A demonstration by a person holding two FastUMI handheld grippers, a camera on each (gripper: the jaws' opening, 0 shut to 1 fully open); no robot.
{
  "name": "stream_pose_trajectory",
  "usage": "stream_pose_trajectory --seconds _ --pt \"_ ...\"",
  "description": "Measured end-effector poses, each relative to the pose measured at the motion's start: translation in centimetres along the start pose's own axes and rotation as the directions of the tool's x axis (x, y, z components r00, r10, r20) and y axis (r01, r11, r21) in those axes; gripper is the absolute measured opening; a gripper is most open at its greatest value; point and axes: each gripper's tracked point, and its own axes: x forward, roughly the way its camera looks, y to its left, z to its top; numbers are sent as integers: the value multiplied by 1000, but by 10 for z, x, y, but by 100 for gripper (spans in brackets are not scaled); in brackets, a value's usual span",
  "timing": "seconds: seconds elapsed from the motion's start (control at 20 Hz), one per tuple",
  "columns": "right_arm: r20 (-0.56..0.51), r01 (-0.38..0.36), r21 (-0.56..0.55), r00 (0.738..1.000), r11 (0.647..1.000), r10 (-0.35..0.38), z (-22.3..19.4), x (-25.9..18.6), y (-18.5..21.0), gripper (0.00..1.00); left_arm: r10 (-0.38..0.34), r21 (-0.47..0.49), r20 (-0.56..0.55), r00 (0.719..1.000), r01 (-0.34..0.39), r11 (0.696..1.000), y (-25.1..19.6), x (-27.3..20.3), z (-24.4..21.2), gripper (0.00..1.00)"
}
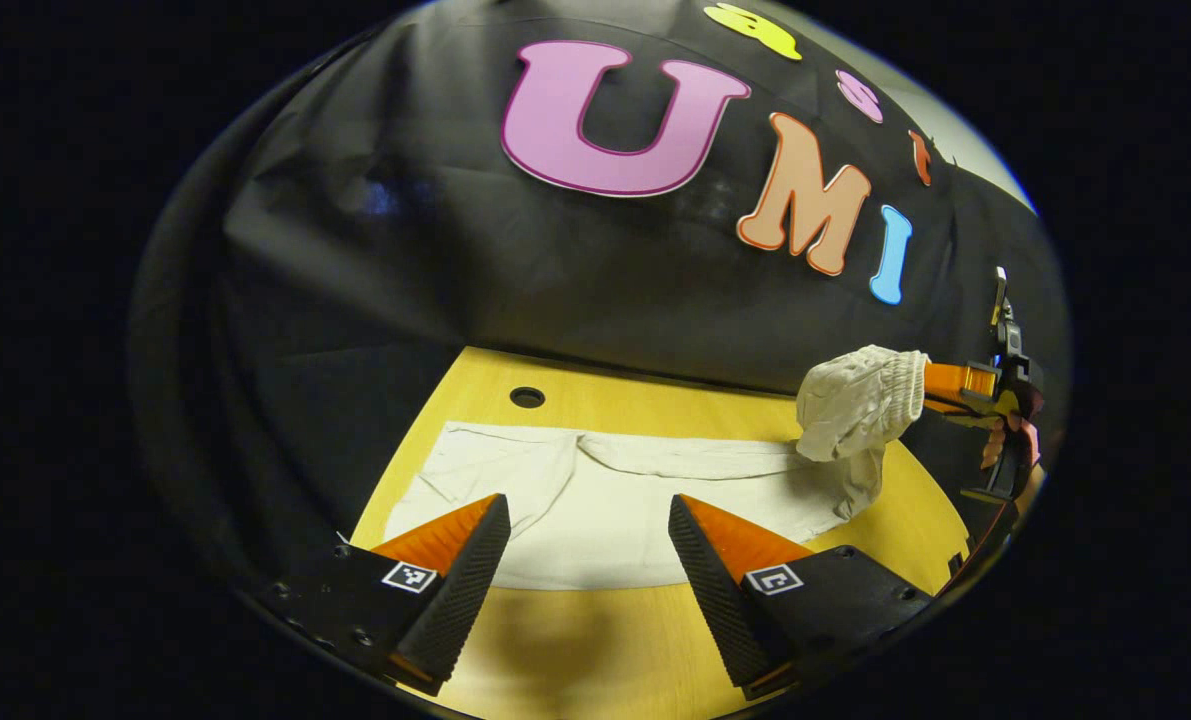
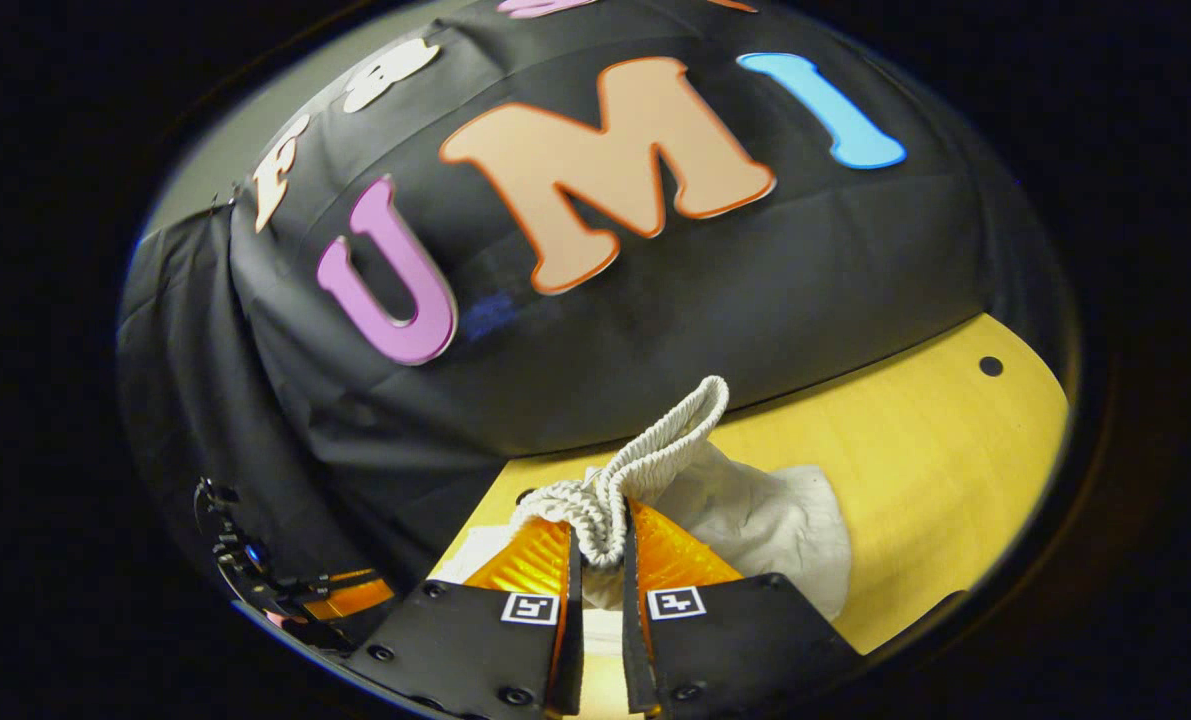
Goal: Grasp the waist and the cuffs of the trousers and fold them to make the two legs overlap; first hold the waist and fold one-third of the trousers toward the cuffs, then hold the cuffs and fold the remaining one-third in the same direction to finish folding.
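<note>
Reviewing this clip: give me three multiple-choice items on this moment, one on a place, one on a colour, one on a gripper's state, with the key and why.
1. Where does most of the trousers lie?
A. on the wooden table
B. on the floor
C. in a basket

2. What colour are the trousers?
A. dark blue
B. off-white
C. red

3. How does the left gripper stand?
A. shut on the cuffs
B. shut on the waist
C. open above the table

Key: 1 A, the cloth spreads flat on the tabletop. 2 B, pale cream fabric. 3 C, its fingers stand wide apart, while the right gripper pinches the elastic waist.
</note>
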Motion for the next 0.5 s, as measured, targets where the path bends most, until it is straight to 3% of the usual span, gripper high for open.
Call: stream_pose_trajectory --seconds 0.2,0.25,0.35,0.4,0.45,0.5 --pt "-116 -26 -73 993 997 18 -55 37 16 14 49 -43 -7 999 -49 998 11 -3 -3 96" --pt "-145 -27 -93 989 995 13 -66 45 15 21 62 -52 -10 998 -62 997 14 -4 -5 96" --pt "-205 -20 -96 979 995 0 -88 62 11 21 89 -69 -16 996 -89 994 19 -4 -7 96" --pt "-225 -26 -76 974 997 8 -95 62 11 41 99 -77 -22 995 -101 992 22 -5 -8 96" --pt "-234 -35 -50 972 998 23 -105 66 12 38 109 -83 -26 994 -111 990 25 -6 -10 96" --pt "-234 -34 -28 972 999 27 -105 61 14 58 125 -87 -34 992 -128 988 28 -5 -13 96"
